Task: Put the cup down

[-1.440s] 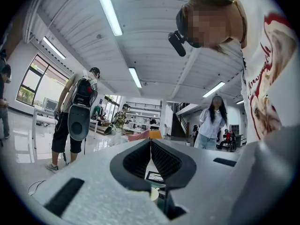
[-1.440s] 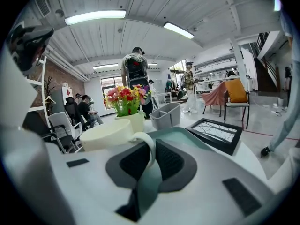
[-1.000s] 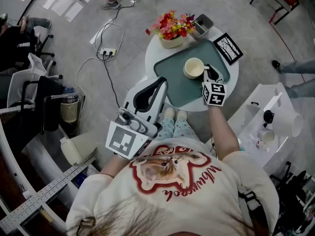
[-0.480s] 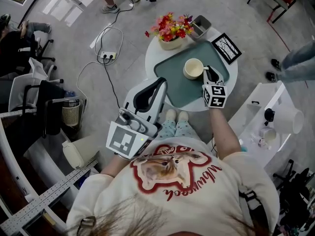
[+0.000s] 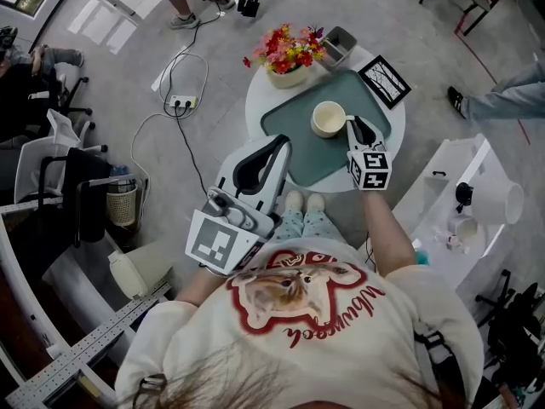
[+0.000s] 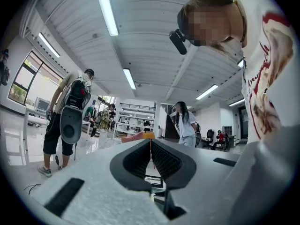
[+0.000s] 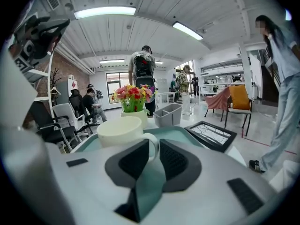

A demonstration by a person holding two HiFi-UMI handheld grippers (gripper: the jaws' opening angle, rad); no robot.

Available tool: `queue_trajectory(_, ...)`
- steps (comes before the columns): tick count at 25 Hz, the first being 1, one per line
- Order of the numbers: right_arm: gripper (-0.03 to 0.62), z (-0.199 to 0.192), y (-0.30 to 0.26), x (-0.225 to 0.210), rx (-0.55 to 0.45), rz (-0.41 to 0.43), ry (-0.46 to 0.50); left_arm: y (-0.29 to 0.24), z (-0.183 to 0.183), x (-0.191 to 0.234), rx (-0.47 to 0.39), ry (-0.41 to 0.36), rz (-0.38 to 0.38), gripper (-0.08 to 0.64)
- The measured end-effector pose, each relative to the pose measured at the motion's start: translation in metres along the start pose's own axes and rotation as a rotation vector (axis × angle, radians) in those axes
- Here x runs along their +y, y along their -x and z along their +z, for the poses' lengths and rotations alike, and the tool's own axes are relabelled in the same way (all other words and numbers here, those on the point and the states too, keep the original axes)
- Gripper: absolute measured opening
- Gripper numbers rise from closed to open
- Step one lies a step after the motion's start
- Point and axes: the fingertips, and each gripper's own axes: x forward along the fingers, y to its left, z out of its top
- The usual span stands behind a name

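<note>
Cream cup (image 5: 328,118) is shown set upright on the teal tray (image 5: 288,128), which is borne by a round table (image 5: 255,100). The cup's handle (image 7: 151,142) is flanked by the jaws of the right gripper (image 5: 356,128), which are parted slightly, so the grip is judged released. The left gripper (image 5: 274,147) is closed on nothing and raised clear of the tray. Placement is judged done; only withdrawal of the right gripper is left.

Head cam overhead, steep down; right gripper cam low, close, shares teal plastic tray (image 5: 294,119); left tilts ceilingward.
</note>
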Motion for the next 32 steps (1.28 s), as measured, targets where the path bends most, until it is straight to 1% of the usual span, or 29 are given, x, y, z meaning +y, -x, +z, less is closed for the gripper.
queue_trajectory(4,0.054,0.003,0.006,0.003,0.013,0.007,0.009,-0.005,-0.001,-0.005,-0.003,0.002,-0.021,0.017)
queue_trajectory(6,0.054,0.004,0.009,0.002,0.015,0.01,0.015,-0.007,-0.001,-0.006,-0.013,-0.012,-0.034,0.017)
queue_trajectory(8,0.054,0.007,0.013,0.002,0.007,0.013,0.013,-0.009,-0.002,-0.008,-0.018,-0.024,-0.047,0.017)
queue_trajectory(11,0.054,0.021,0.02,0.002,-0.026,0.016,-0.011,-0.013,0.0,-0.013,-0.021,-0.017,-0.064,0.017)
queue_trajectory(15,0.054,0.059,0.033,0.006,-0.109,0.023,-0.021,-0.018,-0.001,-0.015,-0.033,-0.018,-0.084,0.017)
queue_trajectory(23,0.052,0.16,0.074,0.023,-0.324,0.032,-0.012,-0.028,0.003,-0.017,-0.046,-0.015,-0.093,0.017)
queue_trajectory(30,0.051,0.214,0.112,0.048,-0.391,0.078,0.055,-0.032,0.007,-0.016,-0.068,-0.004,-0.094,0.017)
queue_trajectory(32,0.043,0.228,0.125,0.054,-0.421,0.075,0.063,-0.032,0.007,-0.015,-0.072,0.001,-0.096,0.017)
